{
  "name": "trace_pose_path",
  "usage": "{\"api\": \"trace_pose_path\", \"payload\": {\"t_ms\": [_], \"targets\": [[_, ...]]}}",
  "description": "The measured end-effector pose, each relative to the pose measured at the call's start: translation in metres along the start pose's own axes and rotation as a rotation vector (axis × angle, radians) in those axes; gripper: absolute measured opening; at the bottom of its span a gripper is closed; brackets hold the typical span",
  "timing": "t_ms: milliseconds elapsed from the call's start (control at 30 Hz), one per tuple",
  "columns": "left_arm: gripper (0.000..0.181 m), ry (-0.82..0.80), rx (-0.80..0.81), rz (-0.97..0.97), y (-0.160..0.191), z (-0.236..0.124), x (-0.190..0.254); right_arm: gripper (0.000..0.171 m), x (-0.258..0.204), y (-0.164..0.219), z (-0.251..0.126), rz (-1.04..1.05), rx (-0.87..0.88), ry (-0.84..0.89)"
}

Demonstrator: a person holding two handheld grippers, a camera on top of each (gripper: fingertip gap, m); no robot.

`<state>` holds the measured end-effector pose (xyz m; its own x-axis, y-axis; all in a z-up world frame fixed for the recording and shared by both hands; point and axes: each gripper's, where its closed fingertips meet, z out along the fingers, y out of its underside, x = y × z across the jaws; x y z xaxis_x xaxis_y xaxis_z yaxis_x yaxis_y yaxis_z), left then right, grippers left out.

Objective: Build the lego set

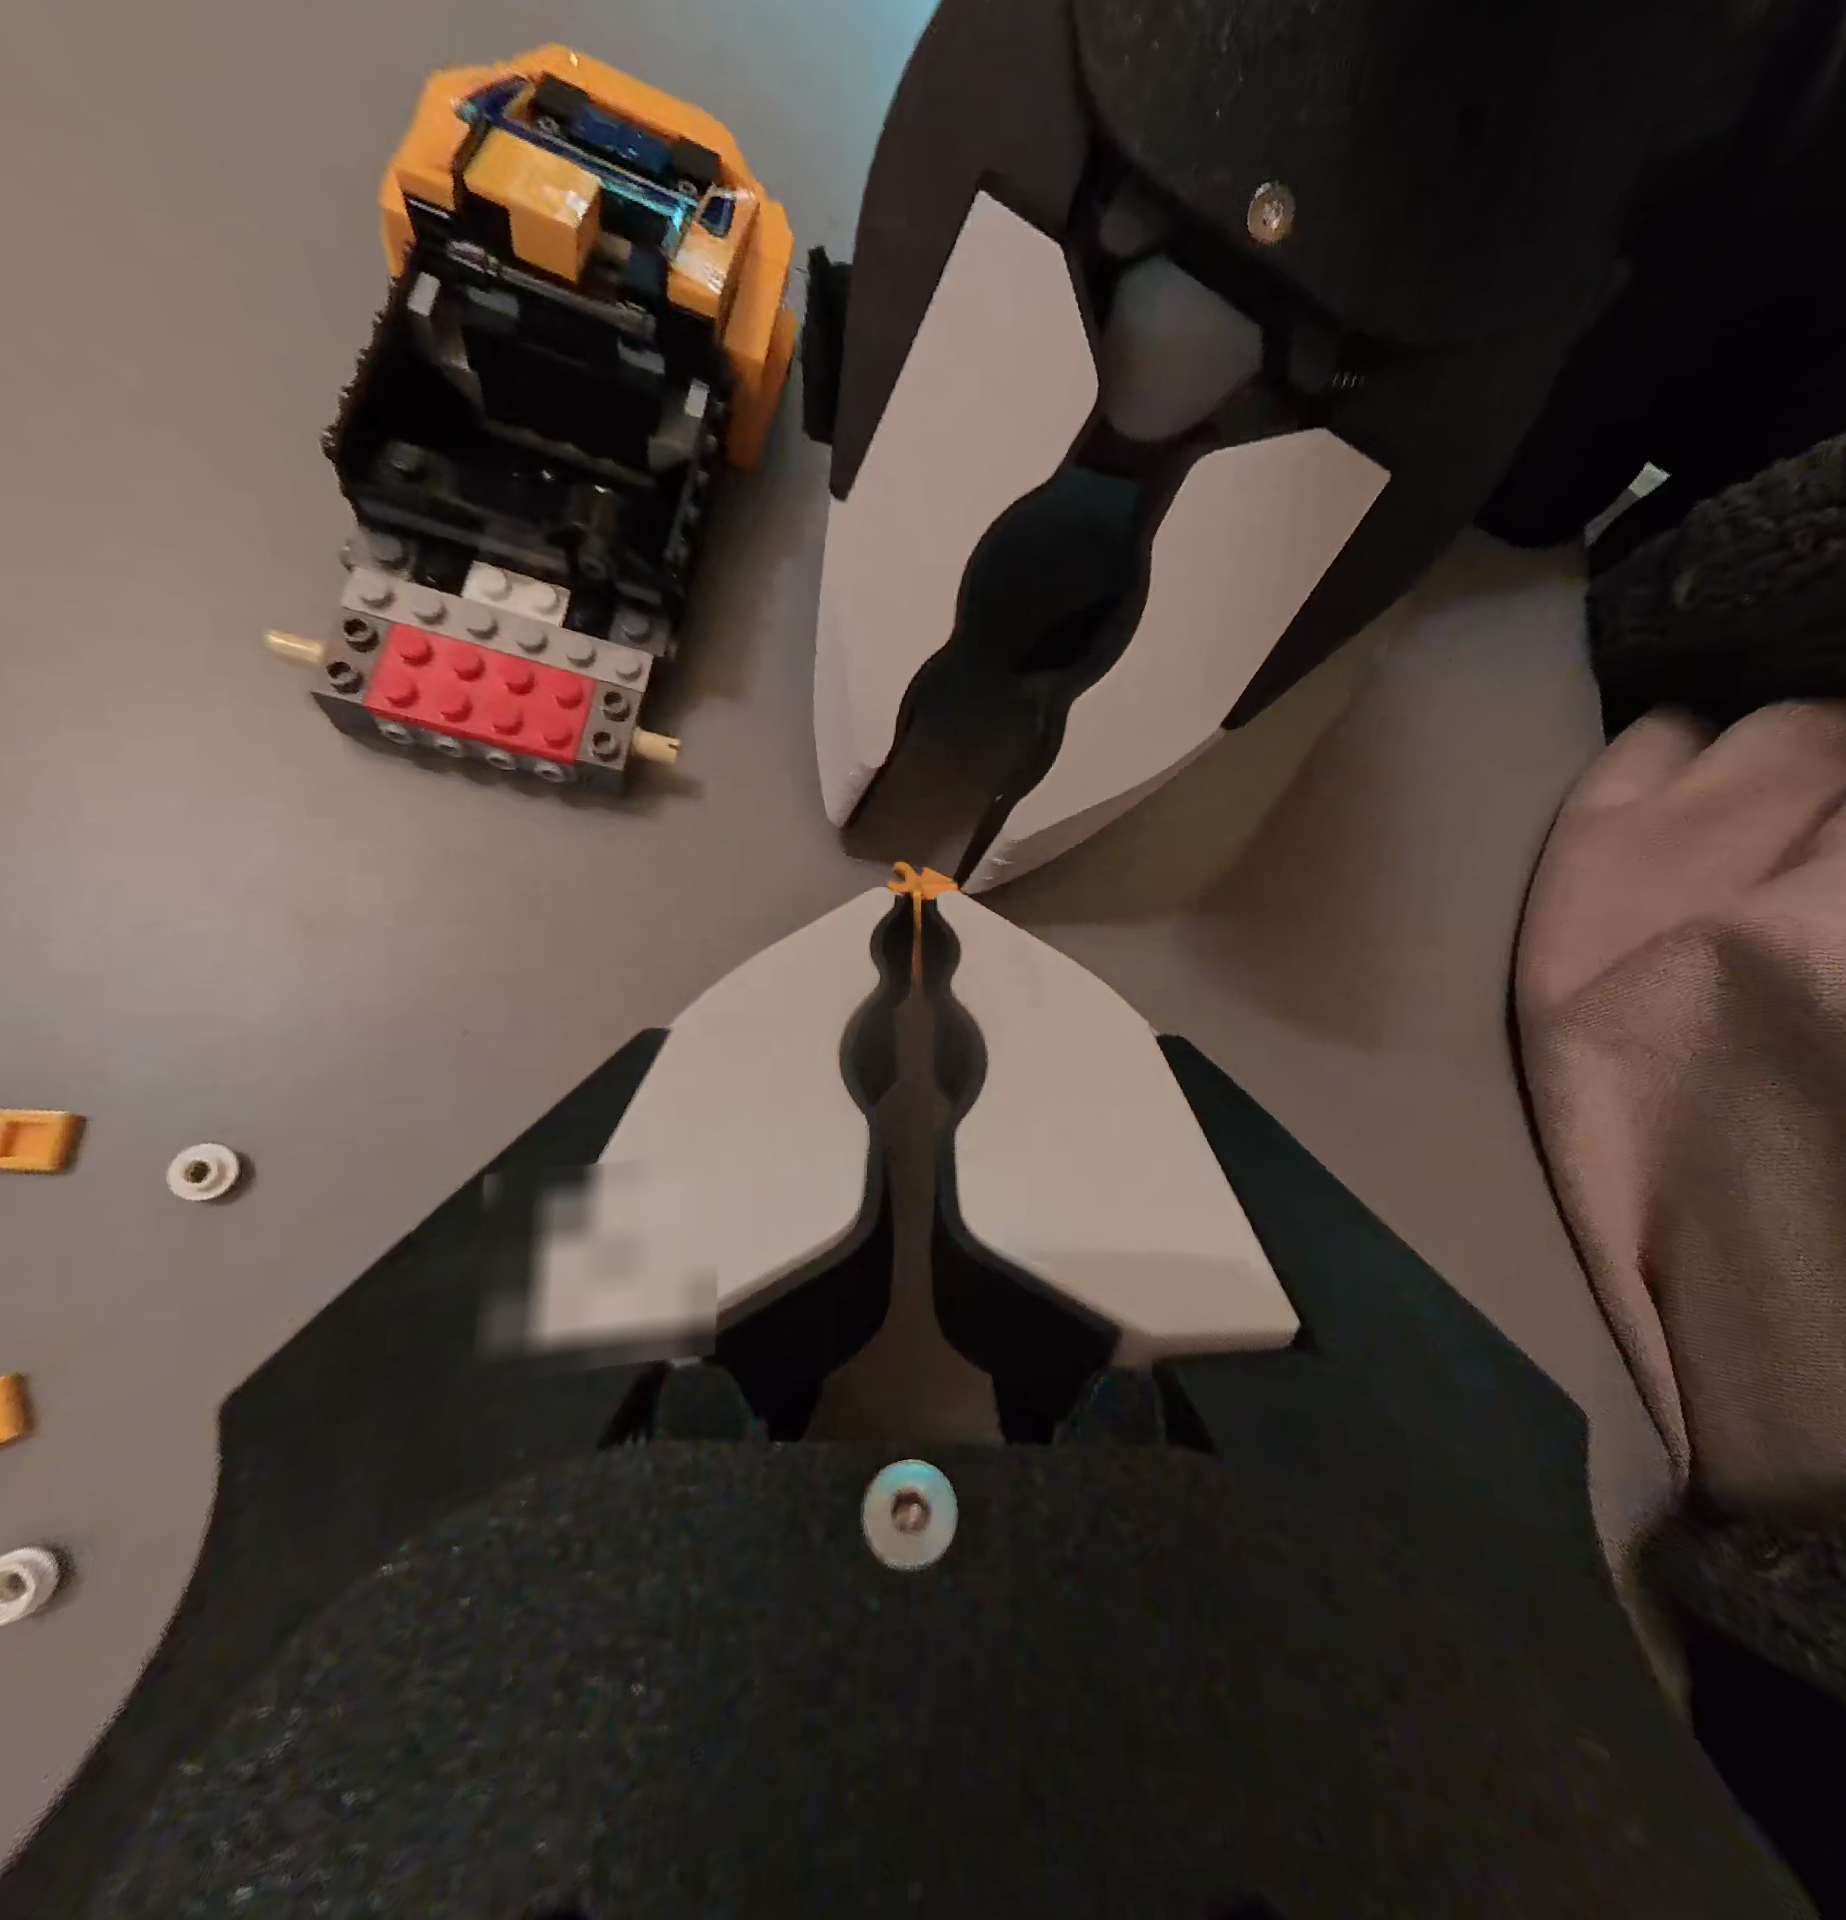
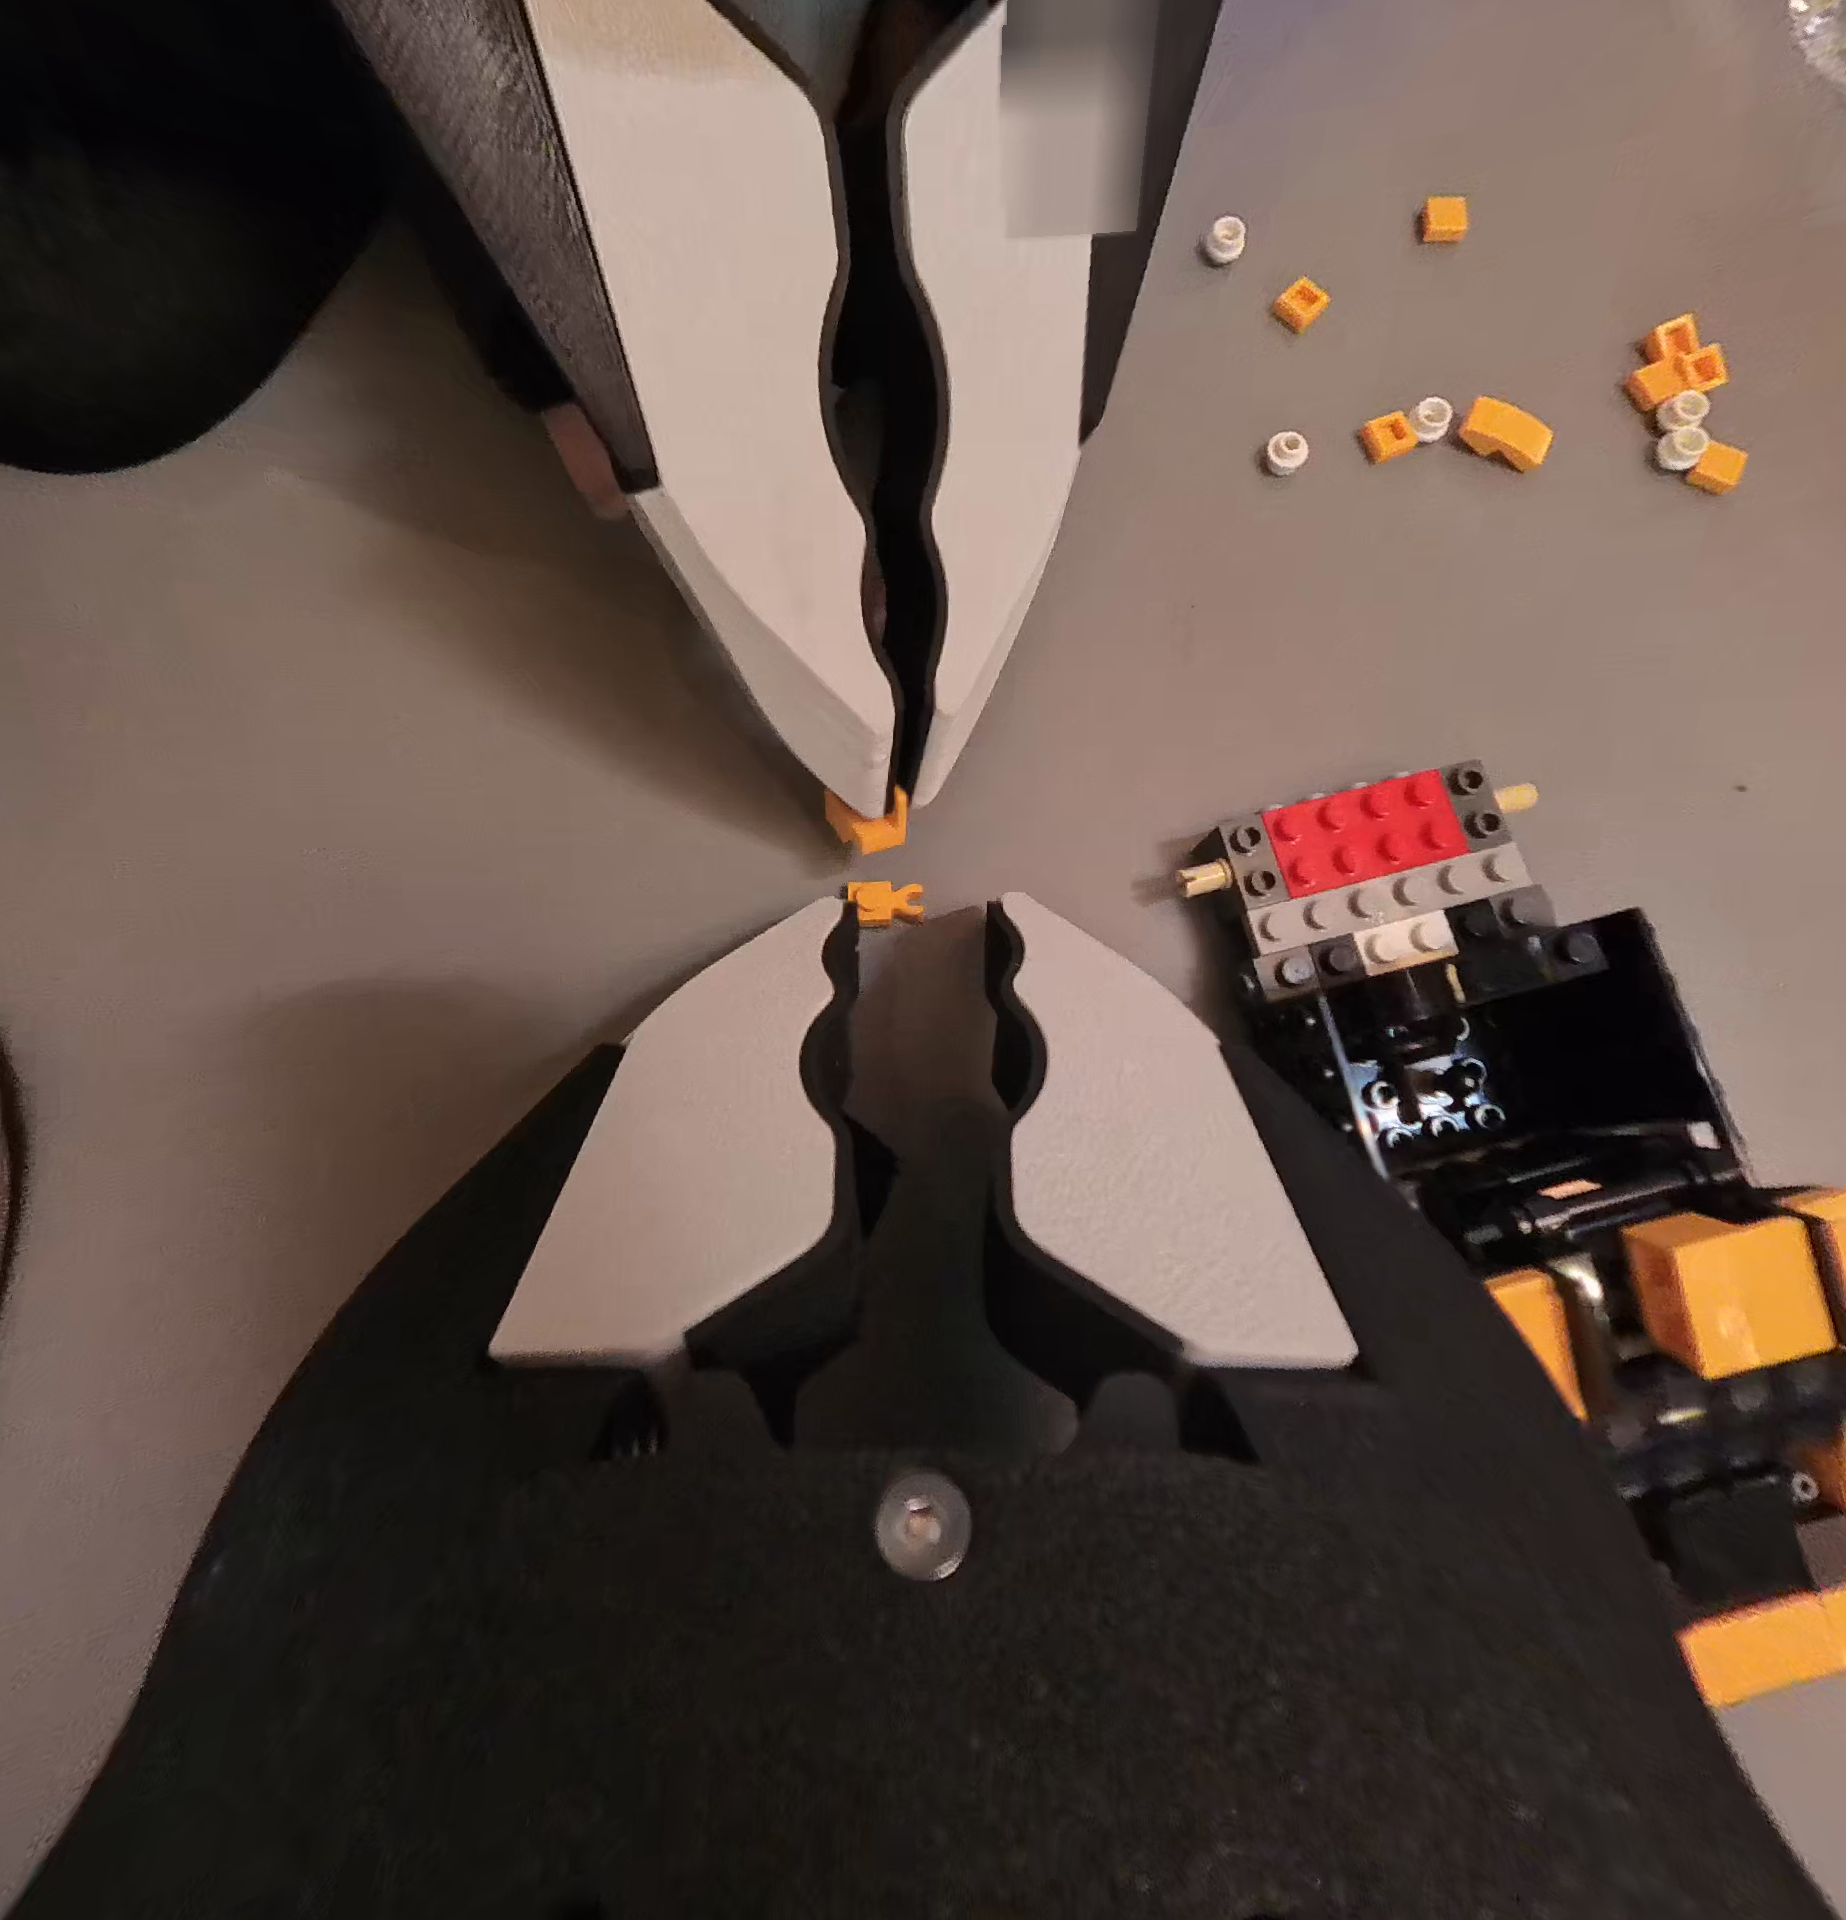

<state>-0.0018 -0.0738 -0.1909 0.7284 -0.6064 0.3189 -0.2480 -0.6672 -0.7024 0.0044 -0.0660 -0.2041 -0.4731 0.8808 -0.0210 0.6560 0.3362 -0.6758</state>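
I'm pinching an orange piece [image 2: 875, 826] in the left gripper [image 2: 903, 790], right gripper [image 2: 924, 904] gaping behind the clip [image 2: 885, 900]; next, I'm closing on it.

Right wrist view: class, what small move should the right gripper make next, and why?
Probably nudge the right gripper slightly sideways to centre the orange clip piece between its jaws, then close. The jaws stand open and the clip piece sits off-centre by one fingertip, ungripped, while the left gripper is shut on an orange brick just beyond.
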Motion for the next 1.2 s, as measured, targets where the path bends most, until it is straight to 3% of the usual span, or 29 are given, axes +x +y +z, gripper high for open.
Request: {"api": "trace_pose_path", "payload": {"t_ms": [167,533,767,1200], "targets": [[0.001,0.015,-0.032,-0.001,0.004,0.003,0.004,0.024,-0.005,-0.002,-0.001,-0.026,0.005,-0.038],[0.001,0.005,-0.033,-0.017,0.004,0.001,0.002,0.02,-0.001,-0.006,0.004,0.012,0.005,0.054],[0.001,-0.015,-0.033,-0.026,0.004,-0.002,-0.003,0.02,-0.001,-0.008,-0.009,-0.065,0.062,-0.018],[0.001,-0.037,-0.054,-0.036,0.009,-0.001,-0.011,0.021,-0.005,0.002,-0.006,-0.273,-0.053,-0.193]]}}
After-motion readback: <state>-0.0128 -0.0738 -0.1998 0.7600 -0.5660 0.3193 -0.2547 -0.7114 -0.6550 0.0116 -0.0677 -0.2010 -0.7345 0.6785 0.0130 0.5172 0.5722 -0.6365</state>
